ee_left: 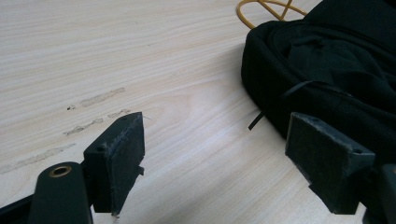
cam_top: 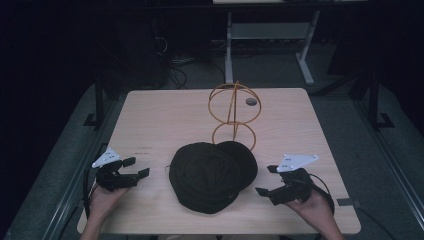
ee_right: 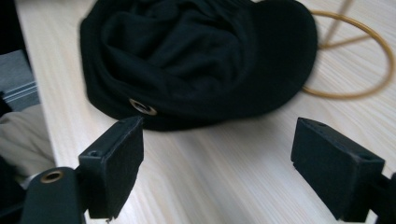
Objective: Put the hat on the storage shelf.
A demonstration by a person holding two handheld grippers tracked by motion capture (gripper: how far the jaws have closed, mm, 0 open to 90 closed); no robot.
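Black cap (cam_top: 212,175) lies crumpled at table's (cam_top: 150,120) near middle, touching wire hat stand's (cam_top: 234,112) base ring. Both claws, left (cam_top: 139,167) and right (cam_top: 267,180), flank it, jaws apart, holding nothing. Likely pre-grasp step; next: 2 claws pinch cap's edges.

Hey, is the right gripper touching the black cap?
Apart. In the right gripper view, bare table shows between the open right gripper and the black cap.
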